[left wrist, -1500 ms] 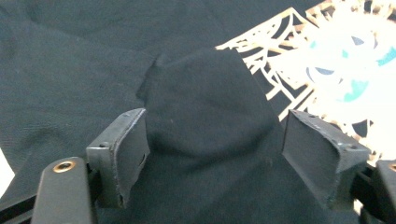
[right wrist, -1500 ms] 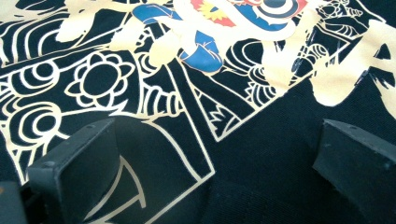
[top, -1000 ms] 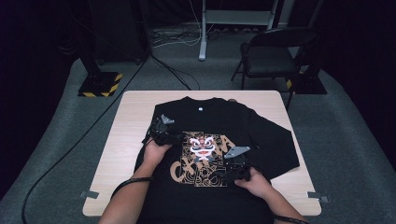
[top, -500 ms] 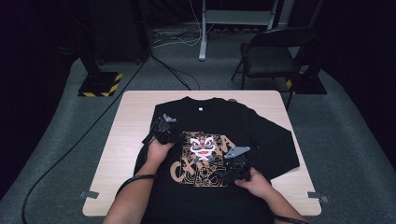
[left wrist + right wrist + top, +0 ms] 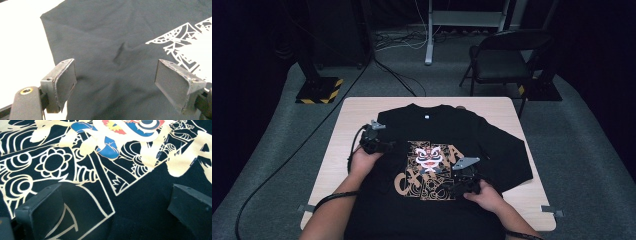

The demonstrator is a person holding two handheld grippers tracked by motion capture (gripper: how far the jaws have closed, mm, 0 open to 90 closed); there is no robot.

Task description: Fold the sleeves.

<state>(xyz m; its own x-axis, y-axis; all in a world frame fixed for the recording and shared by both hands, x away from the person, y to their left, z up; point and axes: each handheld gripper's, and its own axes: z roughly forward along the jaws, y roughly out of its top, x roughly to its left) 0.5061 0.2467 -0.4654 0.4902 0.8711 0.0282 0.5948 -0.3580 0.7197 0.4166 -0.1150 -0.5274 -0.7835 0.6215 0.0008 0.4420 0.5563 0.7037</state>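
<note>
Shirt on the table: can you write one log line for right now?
shirt: flat on table, print up | left hand-held gripper: open over shirt | right hand-held gripper: open over print

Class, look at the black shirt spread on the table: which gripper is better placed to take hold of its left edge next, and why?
Probably the left gripper: it hovers open over the shirt near that edge; the right gripper sits over the print.

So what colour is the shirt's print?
The print is cream-gold linework with a white, red and blue lion face on the black shirt, clearest in the right gripper view.
</note>
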